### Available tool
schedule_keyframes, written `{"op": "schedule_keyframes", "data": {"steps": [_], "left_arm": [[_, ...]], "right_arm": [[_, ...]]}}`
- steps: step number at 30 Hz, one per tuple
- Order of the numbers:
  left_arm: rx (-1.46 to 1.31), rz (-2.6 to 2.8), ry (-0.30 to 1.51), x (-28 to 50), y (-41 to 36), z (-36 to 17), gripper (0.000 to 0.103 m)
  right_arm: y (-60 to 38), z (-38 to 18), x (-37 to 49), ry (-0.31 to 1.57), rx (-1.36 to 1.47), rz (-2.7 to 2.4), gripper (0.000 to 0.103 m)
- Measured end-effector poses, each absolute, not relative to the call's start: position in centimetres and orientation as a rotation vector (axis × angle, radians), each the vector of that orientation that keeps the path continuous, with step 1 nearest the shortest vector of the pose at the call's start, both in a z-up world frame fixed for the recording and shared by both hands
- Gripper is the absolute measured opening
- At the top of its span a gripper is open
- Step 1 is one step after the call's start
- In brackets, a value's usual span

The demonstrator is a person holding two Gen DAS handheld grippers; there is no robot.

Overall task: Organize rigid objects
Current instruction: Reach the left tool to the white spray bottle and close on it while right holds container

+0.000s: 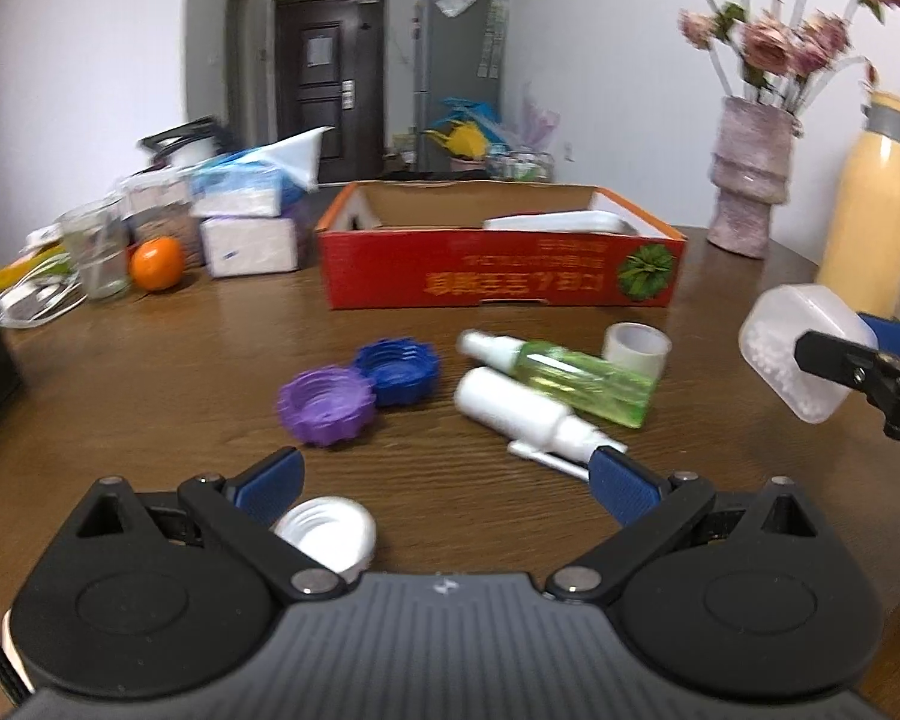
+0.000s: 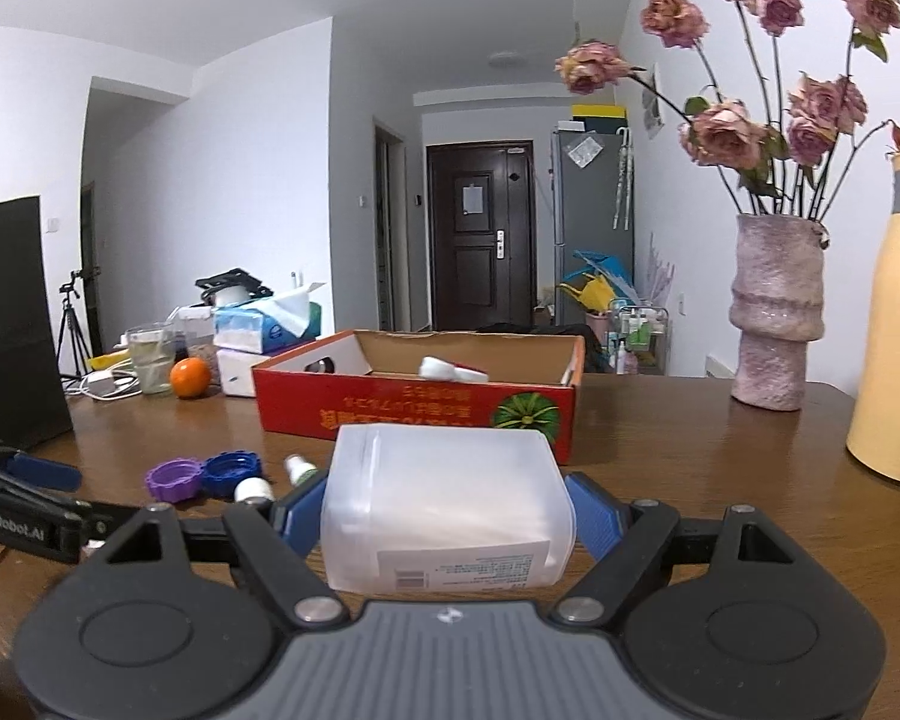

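Right wrist: our right gripper (image 2: 447, 507) jaws, wide, clamp tub (image 2: 444, 510) sides; light, slick, squeezable, w/ loose beads. Left gripper (image 1: 447, 471) agape, empty.

On the table (image 1: 150, 372): two ridged caps, one purple (image 1: 325, 405) and one blue (image 1: 397, 371); two spray bottles, one green (image 1: 576, 375) and one white (image 1: 525, 411); one roll of tape (image 1: 636, 345); one white lid (image 1: 330, 531); one translucent jar (image 2: 444, 513); one red cardboard box (image 1: 498, 273); one orange (image 1: 156, 263); one vase (image 1: 748, 177).
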State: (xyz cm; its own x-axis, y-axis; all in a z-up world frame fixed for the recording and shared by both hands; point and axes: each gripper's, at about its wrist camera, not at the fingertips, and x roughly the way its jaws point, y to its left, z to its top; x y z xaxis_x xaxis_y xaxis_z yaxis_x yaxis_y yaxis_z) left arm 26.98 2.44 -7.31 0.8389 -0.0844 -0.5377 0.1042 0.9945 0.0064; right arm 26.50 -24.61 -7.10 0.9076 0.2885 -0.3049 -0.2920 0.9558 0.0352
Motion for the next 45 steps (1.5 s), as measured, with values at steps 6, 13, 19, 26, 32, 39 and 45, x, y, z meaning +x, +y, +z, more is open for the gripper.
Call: {"op": "schedule_keyframes", "data": {"steps": [6,13,19,26,32,39,45], "left_arm": [[0.110,-0.180,0.588,29.1,-0.3,-8.0,0.103],[0.177,-0.249,0.605,31.6,-1.4,-9.2,0.103],[0.193,-0.251,0.614,33.3,-1.2,-9.9,0.103],[0.246,-0.281,0.612,34.4,-1.5,-10.4,0.103],[0.284,-0.285,0.601,35.2,-2.0,-10.5,0.103],[0.290,-0.283,0.611,36.4,-1.8,-10.7,0.103],[0.255,-0.287,0.662,37.7,-1.4,-11.2,0.103]], "right_arm": [[-26.3,-7.2,26.9,0.314,-0.002,0.275,0.082],[-27.7,-7.4,27.3,0.325,0.016,0.257,0.082],[-27.5,-7.5,27.3,0.328,0.020,0.272,0.082],[-27.4,-7.5,27.3,0.332,0.022,0.280,0.082],[-27.3,-7.6,27.4,0.338,0.021,0.287,0.082],[-27.2,-7.6,27.4,0.344,0.021,0.295,0.082],[-27.2,-7.8,27.6,0.351,0.022,0.294,0.082]]}}
